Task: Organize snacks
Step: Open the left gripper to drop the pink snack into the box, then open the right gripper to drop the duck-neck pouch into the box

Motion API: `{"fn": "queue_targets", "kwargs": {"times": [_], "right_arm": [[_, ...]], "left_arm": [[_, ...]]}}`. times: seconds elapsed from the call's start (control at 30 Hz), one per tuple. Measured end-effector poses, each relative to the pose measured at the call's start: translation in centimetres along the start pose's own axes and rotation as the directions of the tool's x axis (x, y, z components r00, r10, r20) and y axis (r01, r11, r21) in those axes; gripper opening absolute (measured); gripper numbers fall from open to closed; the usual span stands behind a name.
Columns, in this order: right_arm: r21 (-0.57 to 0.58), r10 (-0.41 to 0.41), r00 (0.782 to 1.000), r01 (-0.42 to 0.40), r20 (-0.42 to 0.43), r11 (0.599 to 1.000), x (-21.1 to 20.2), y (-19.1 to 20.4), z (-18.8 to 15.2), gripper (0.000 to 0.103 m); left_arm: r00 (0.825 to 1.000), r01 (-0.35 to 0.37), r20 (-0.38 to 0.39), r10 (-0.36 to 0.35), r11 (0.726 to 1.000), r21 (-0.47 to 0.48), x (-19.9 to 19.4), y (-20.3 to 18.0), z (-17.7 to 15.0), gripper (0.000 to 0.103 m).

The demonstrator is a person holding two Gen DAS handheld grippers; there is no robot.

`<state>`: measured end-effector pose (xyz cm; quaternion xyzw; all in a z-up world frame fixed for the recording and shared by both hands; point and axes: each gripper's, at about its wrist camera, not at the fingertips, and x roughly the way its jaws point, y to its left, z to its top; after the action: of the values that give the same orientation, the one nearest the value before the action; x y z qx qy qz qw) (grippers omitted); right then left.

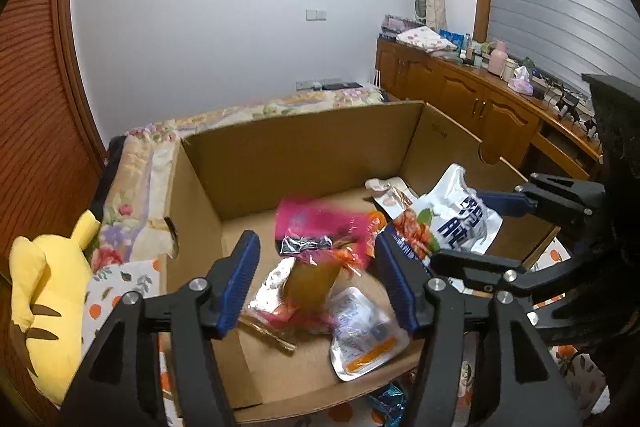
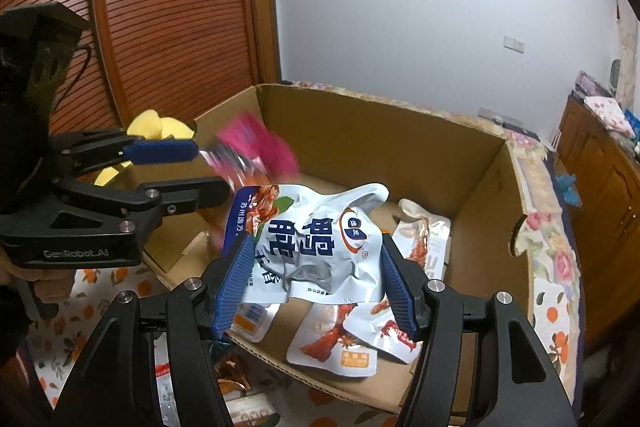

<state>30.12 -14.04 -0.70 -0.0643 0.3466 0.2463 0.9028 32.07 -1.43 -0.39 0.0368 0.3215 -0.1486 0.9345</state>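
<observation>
Right gripper pinches a pale blue-white snack bag over the cardboard box; large navy Chinese characters on it, side strip reads 苏州. Left gripper, "GenRobot.AI" on its body, stands spread; a blurred pink packet lies loose between its blue pads, inside the box. More pouches on the box floor at 6 o'clock: shrimp picture, orange label, print unreadable. Yellow plush toy at 9 o'clock, outside the box.

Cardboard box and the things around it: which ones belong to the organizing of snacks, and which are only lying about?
Belong to the job: cardboard box, pink packet, white pouch, shrimp packets on the box floor.
Only lying about: yellow plush toy, floral bedspread, wooden cabinet.
</observation>
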Motion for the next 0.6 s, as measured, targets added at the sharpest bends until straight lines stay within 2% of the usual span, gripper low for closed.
{"fn": "queue_targets", "kwargs": {"times": [0.4, 0.5, 0.6], "right_arm": [[0.001, 0.001, 1.000, -0.001, -0.016, 1.000, 0.1, -0.3, 0.1, 0.065], [0.013, -0.018, 1.000, 0.018, -0.012, 1.000, 0.0, -0.5, 0.2, 0.070], [0.019, -0.015, 1.000, 0.015, -0.007, 1.000, -0.5, -0.4, 0.1, 0.070]], "left_arm": [[1.000, -0.015, 0.023, 0.015, 1.000, 0.012, -1.3, -0.4, -0.2, 0.065], [0.999, -0.019, 0.029, 0.019, 1.000, 0.019, -1.7, -0.7, -0.3, 0.066], [0.999, -0.021, 0.033, 0.021, 1.000, 0.023, -2.2, -0.9, -0.4, 0.067]]}}
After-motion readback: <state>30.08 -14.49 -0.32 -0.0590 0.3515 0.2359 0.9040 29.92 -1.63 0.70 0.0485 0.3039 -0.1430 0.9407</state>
